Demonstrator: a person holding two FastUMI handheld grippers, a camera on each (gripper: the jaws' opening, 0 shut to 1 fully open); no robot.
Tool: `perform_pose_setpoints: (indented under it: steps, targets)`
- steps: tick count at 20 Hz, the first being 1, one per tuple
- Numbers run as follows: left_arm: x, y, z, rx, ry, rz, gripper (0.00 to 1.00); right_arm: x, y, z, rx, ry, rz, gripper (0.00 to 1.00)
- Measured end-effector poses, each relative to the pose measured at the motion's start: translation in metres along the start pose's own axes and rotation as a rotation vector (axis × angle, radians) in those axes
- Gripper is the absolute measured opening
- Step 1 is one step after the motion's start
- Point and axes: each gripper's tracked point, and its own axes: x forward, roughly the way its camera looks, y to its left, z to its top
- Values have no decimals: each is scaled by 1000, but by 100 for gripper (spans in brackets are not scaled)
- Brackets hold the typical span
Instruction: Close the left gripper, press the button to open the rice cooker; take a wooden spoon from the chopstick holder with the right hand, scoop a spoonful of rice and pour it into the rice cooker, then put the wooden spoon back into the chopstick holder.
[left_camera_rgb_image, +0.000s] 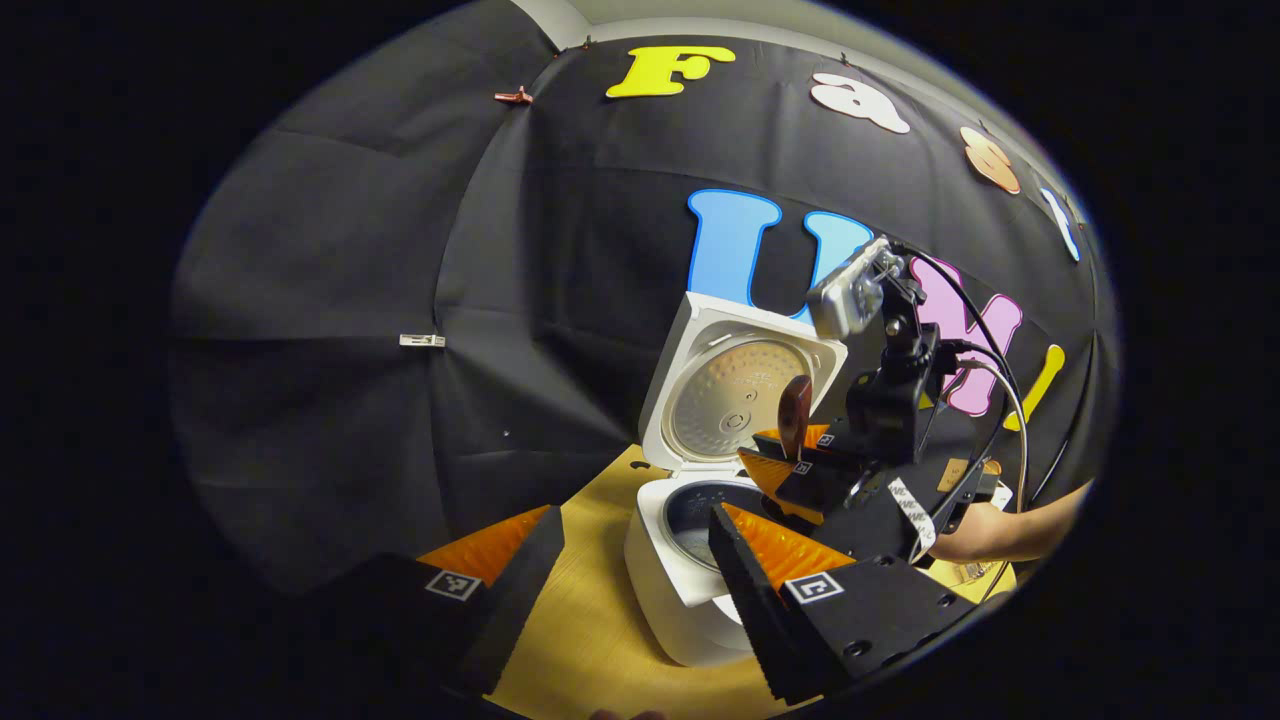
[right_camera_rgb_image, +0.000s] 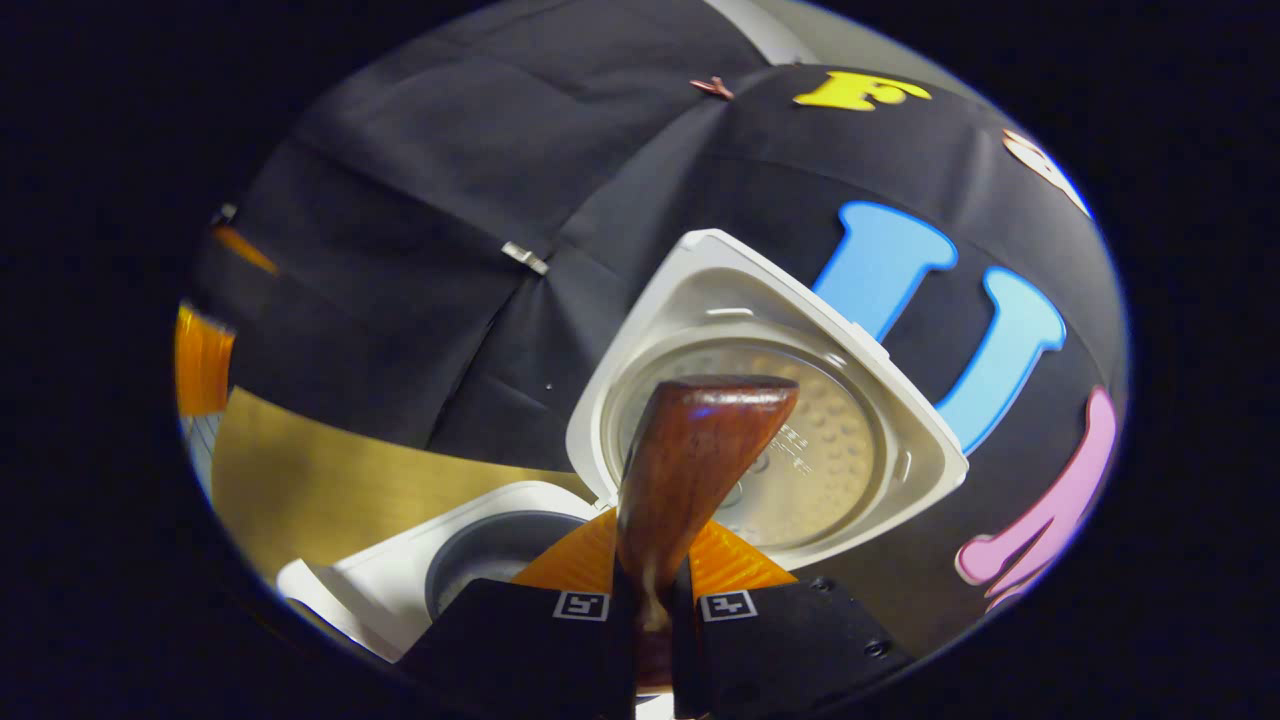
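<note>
Wooden spoon (right_camera_rgb_image: 690, 470) is pinched in your right gripper (right_camera_rgb_image: 655, 605), bowl raised clear of the open rice cooker (left_camera_rgb_image: 690, 590); left gripper (left_camera_rgb_image: 620, 580) spread.

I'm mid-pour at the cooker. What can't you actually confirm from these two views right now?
- Rice on the wooden spoon: right gripper view shows the bowl edge-on, so its load is hidden.
- Contents of the inner pot: left gripper view, partly covered by the left gripper's finger and the right gripper.
- Pot interior in right gripper view: cut off by the right gripper's fingers.
</note>
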Motion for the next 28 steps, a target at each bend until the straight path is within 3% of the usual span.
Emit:
perform_pose_setpoints:
  steps: [13, 21, 24, 28]
  targets:
    - [-28, -14, 22, 12, -43, 46, 94, -29, -72, -27, 1200, 36, -85, 18]
    - [-38, -59, 31, 50, -56, 20, 94, -81, -118, 0, 1574, -125, 15, 18]
    - [-39, -83, 34, 73, -56, -10, 94, -117, -156, -3, 1611, -203, -14, 18]
    - [-38, -117, 32, 86, -58, -53, 94, -187, -227, -41, 1612, -285, -133, 18]
